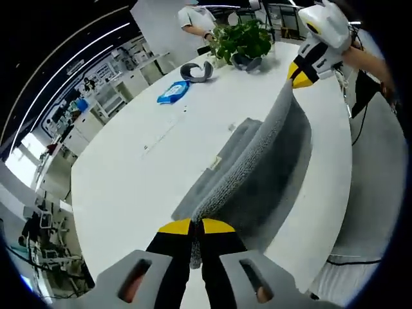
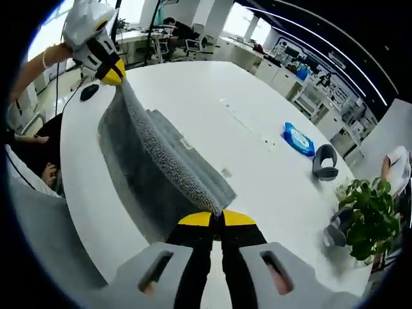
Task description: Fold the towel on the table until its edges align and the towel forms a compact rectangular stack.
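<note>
The gray towel (image 1: 257,161) is soft and floppy; it hangs over the white table (image 1: 129,180), sagging between two corners. The left gripper (image 1: 196,226) pinches one corner at 6 o'clock; the right gripper (image 2: 217,219) pinches the other, probably firmly; corners are the best hold.
</note>
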The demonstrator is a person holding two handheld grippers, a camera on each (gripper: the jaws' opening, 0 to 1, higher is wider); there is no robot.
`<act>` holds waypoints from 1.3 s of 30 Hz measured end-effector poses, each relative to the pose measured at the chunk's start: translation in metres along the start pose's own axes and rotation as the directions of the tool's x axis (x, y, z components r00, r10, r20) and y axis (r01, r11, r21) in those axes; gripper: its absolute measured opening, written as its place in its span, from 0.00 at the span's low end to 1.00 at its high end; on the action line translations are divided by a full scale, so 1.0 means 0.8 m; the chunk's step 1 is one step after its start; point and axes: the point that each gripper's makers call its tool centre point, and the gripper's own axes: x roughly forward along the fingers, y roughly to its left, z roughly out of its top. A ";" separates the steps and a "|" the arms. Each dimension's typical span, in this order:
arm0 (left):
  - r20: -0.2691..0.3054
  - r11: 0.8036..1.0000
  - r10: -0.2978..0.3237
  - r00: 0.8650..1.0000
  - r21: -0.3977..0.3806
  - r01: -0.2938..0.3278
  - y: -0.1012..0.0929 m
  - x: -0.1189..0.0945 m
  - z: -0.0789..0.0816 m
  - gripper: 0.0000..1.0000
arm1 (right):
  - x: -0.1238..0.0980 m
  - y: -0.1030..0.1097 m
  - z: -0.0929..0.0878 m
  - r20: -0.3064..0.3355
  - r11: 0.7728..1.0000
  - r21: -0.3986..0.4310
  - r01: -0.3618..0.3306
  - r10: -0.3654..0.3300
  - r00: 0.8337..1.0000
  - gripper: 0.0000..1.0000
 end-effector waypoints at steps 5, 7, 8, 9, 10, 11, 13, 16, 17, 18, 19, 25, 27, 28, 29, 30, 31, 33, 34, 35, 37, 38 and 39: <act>-0.020 1.000 0.014 1.000 -0.006 -0.014 0.008 0.030 -0.009 0.04 | 0.037 -0.007 -0.004 -0.021 1.000 0.026 0.014 -0.013 1.000 0.02; -0.014 1.000 0.024 1.000 -0.018 -0.024 0.011 0.038 -0.009 0.04 | 0.049 -0.010 -0.007 -0.037 0.999 0.040 0.020 -0.018 0.999 0.02; -0.009 0.999 0.030 1.000 -0.032 -0.031 0.014 0.046 -0.008 0.04 | 0.057 -0.013 -0.009 -0.045 0.998 0.051 0.030 -0.028 0.999 0.02; -0.015 0.999 0.031 0.999 -0.033 -0.031 0.014 0.051 -0.009 0.04 | 0.062 -0.015 -0.009 -0.048 0.998 0.059 0.035 -0.032 0.998 0.02; -0.019 0.999 0.038 0.999 -0.037 -0.039 0.015 0.060 -0.011 0.04 | 0.071 -0.018 -0.011 -0.050 0.997 0.071 0.043 -0.040 0.998 0.02; -0.019 0.998 0.043 0.999 -0.041 -0.043 0.016 0.066 -0.012 0.04 | 0.077 -0.019 -0.013 -0.055 0.996 0.078 0.049 -0.045 0.997 0.02; -0.029 0.997 0.049 0.998 -0.054 -0.050 0.017 0.080 -0.016 0.04 | 0.091 -0.018 -0.021 -0.087 0.994 0.098 0.044 -0.036 0.996 0.02; -0.029 0.995 0.073 0.997 -0.063 -0.075 0.020 0.098 -0.020 0.05 | 0.108 -0.017 -0.027 -0.102 0.991 0.120 0.049 -0.037 0.994 0.02; -0.023 0.993 0.087 0.996 -0.074 -0.088 0.022 0.102 -0.021 0.05 | 0.112 -0.018 -0.029 -0.105 0.990 0.132 0.054 -0.040 0.994 0.02; -0.023 0.992 0.091 0.996 -0.087 -0.093 0.023 0.106 -0.023 0.05 | 0.117 -0.019 -0.030 -0.100 0.986 0.155 0.055 -0.040 0.994 0.02; -0.028 0.990 0.094 0.995 -0.105 -0.096 0.023 0.110 -0.026 0.05 | 0.121 -0.018 -0.031 -0.102 0.984 0.171 0.051 -0.034 0.994 0.03; -0.024 0.978 0.104 0.994 -0.180 -0.107 0.022 0.121 -0.032 0.06 | 0.135 -0.021 -0.034 -0.113 0.983 0.176 0.056 -0.036 0.993 0.05; -0.011 0.977 0.098 0.995 -0.191 -0.098 0.021 0.121 -0.031 0.08 | 0.137 -0.023 -0.034 -0.112 0.984 0.166 0.065 -0.046 0.993 0.09; -0.002 0.977 0.093 0.996 -0.195 -0.092 0.021 0.121 -0.031 0.11 | 0.137 -0.024 -0.034 -0.108 0.985 0.159 0.068 -0.051 0.993 0.10; 0.010 0.973 0.097 0.995 -0.209 -0.093 0.023 0.119 -0.029 0.14 | 0.136 -0.025 -0.032 -0.100 0.985 0.158 0.075 -0.060 0.993 0.12; 0.018 0.971 0.100 0.995 -0.220 -0.094 0.025 0.116 -0.028 0.17 | 0.134 -0.026 -0.031 -0.091 0.984 0.161 0.073 -0.059 0.994 0.13; 0.025 0.970 0.101 0.995 -0.225 -0.093 0.026 0.113 -0.028 0.17 | 0.131 -0.024 -0.028 -0.080 0.982 0.175 0.066 -0.053 0.995 0.13; 0.035 0.967 0.102 0.994 -0.239 -0.091 0.029 0.106 -0.028 0.17 | 0.126 -0.025 -0.026 -0.063 0.978 0.192 0.076 -0.065 0.996 0.15; 0.049 0.965 0.108 0.993 -0.244 -0.093 0.030 0.102 -0.027 0.17 | 0.120 -0.026 -0.025 -0.049 0.977 0.193 0.092 -0.084 0.995 0.15; 0.056 0.964 0.107 0.993 -0.249 -0.090 0.029 0.099 -0.027 0.17 | 0.116 -0.026 -0.025 -0.041 0.976 0.197 0.096 -0.089 0.995 0.16; 0.058 0.963 0.094 0.994 -0.257 -0.076 0.026 0.097 -0.030 0.17 | 0.107 -0.016 -0.023 -0.006 0.972 0.227 0.058 -0.058 0.998 0.18; 0.059 0.964 0.089 0.994 -0.256 -0.071 0.025 0.097 -0.031 0.17 | 0.099 -0.013 -0.023 0.010 0.968 0.244 0.064 -0.069 0.998 0.20; 0.058 0.965 0.082 0.995 -0.253 -0.064 0.022 0.098 -0.033 0.17 | 0.097 -0.012 -0.024 0.013 0.967 0.247 0.064 -0.069 0.998 0.20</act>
